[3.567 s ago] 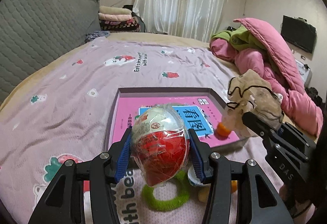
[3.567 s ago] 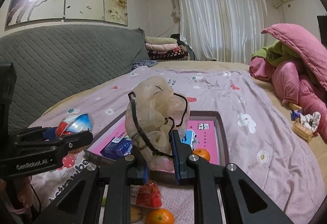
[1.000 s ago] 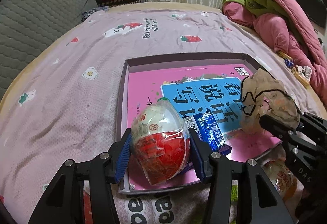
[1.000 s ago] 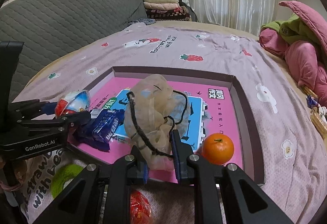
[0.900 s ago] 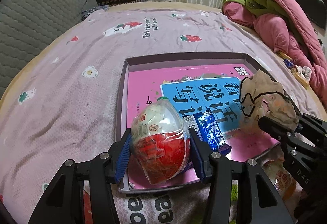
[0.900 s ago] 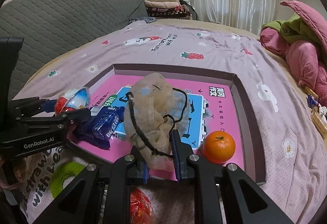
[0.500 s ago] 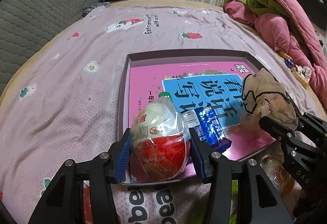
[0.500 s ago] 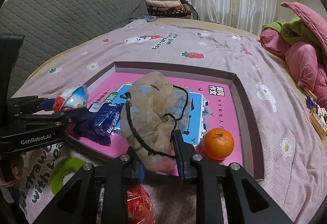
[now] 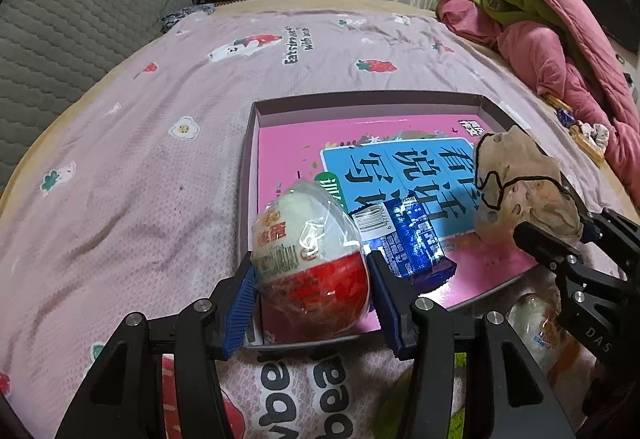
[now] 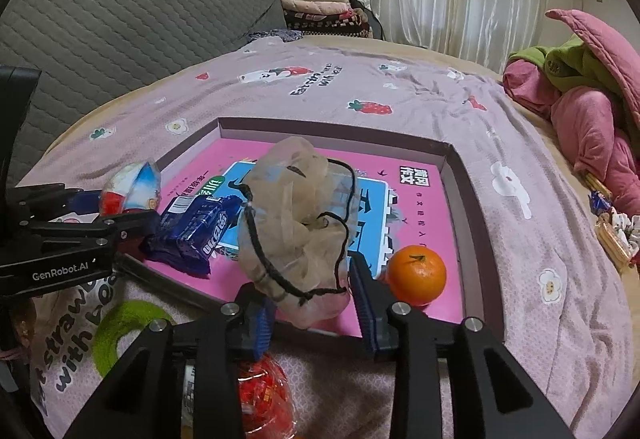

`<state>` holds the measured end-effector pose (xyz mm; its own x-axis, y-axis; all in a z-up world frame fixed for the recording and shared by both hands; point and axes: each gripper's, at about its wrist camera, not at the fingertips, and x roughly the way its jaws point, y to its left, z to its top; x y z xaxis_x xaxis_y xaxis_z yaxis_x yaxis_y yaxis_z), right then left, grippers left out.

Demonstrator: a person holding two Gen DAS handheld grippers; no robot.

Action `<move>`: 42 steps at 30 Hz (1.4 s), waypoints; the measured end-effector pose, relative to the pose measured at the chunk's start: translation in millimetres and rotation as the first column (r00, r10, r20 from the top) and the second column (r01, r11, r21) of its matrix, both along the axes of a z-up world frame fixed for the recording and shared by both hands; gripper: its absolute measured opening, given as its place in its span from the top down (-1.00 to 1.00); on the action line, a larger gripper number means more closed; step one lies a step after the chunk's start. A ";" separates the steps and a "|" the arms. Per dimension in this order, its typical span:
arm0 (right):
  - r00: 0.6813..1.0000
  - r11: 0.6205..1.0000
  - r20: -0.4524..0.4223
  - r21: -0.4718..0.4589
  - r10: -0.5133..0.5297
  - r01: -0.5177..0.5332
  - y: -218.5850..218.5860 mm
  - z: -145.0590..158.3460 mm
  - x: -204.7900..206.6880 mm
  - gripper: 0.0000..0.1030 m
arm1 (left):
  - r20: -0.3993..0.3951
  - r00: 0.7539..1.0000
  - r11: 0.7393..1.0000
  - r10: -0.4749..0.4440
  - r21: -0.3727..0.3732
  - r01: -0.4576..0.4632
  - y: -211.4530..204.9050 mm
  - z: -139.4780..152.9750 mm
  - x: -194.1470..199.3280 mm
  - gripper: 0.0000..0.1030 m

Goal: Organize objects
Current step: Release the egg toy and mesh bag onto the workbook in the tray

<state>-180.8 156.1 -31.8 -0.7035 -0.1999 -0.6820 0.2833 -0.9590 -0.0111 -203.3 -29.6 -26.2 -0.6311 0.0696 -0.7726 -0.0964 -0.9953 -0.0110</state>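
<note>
A purple tray [image 9: 360, 99] [image 10: 320, 125] with a pink book in it lies on the bedspread. My left gripper [image 9: 312, 263] [image 10: 120, 227] is shut on a red and white wrapped egg toy [image 9: 308, 259] [image 10: 132, 187] at the tray's near left corner. My right gripper [image 10: 312, 291] [image 9: 540, 239] is at the tray's near edge and its jaws are opening. A beige mesh pouch [image 10: 296, 223] [image 9: 520, 187] with a black cord sags between them onto the book, free of the left pad. A blue snack pack [image 10: 196, 235] [image 9: 412, 247] and an orange [image 10: 418, 271] lie in the tray.
On the bedspread in front of the tray lie a green ring [image 10: 120, 331], a red packet [image 10: 264, 399] and a small bottle [image 9: 540, 335]. Pink and green quilts [image 9: 560, 39] are piled at the right. A grey padded headboard [image 10: 120, 23] stands at the left.
Both grippers came forward over the tray. The right jaws have spread and the pouch has slumped onto the book. The egg has tipped more upright in the tray's corner.
</note>
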 end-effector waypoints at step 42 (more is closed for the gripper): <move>0.996 0.998 -0.086 -0.070 -0.009 0.002 14.4 22.8 10.6 0.03 | -0.086 0.996 1.000 0.020 0.001 -0.020 10.4 31.7 18.7 -0.26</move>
